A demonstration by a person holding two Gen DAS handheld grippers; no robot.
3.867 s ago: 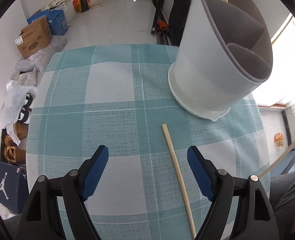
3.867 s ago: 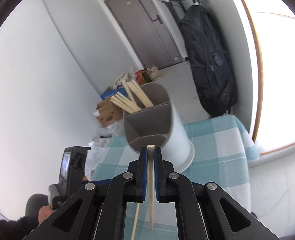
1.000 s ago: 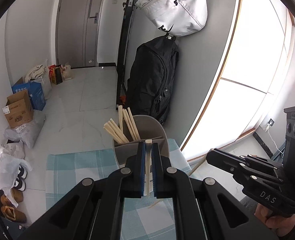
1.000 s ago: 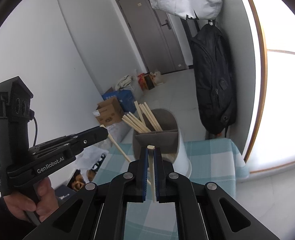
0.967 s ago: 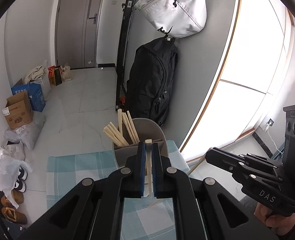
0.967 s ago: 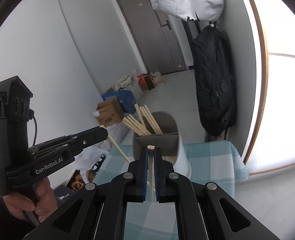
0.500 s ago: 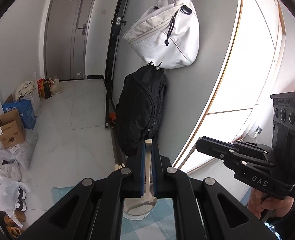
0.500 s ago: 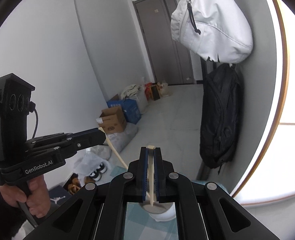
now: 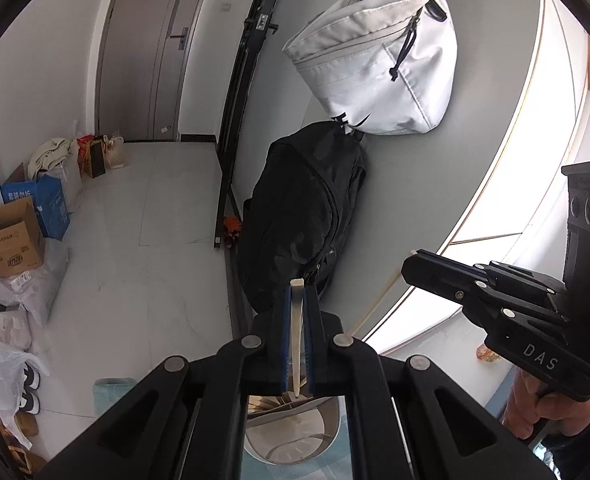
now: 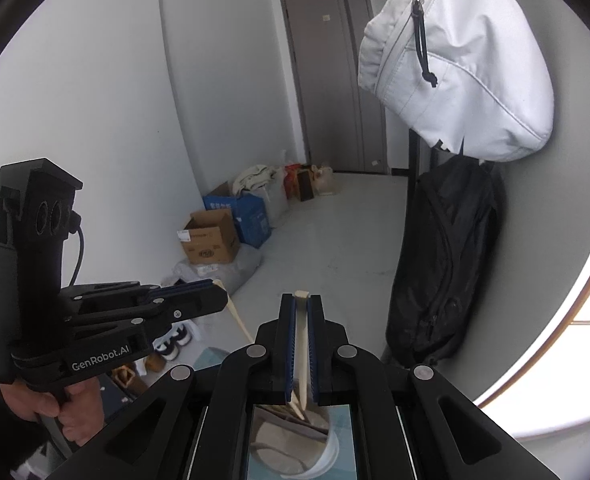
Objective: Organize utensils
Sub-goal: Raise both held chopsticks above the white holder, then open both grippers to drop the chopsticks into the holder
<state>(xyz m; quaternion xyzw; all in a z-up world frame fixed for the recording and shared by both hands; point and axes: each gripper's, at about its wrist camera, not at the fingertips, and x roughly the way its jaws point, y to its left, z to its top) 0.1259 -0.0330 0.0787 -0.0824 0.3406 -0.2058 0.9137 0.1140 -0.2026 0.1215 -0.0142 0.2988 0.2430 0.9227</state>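
The landmark is the round white plastic utensil holder with grey inner dividers [image 10: 295, 440], standing on the table under a teal-and-white checked cloth [image 9: 109, 386]. Both wrist views look almost straight down into it from above, so both tools appear to be held over its mouth — a sensible way to let a long stick drop in end-first.

Behind the holder, against the grey wall, a black fabric backpack [image 9: 303, 216] sits on the floor with a white fabric sling bag [image 9: 379, 60] hanging above it. These are only background.

The left gripper [image 9: 295, 336] has its blue-padded fingers pressed onto a pale wooden chopstick [image 9: 296, 340], pinching it near its squared upper end. The stick hangs roughly upright, its lower tip over one of the holder's compartments; I cannot tell which.

The right gripper [image 10: 302, 344] likewise pinches a second pale wooden chopstick [image 10: 303, 344] — also near the top, also pointing down into the holder. Several wooden sticks [image 10: 295, 406] already lean inside it.

Gripping each stick high up leaves most of its length free below the pads, which I judge suits lowering it between the dividers. The likely next step is to lower and let go; a tilted stick could catch a divider edge.
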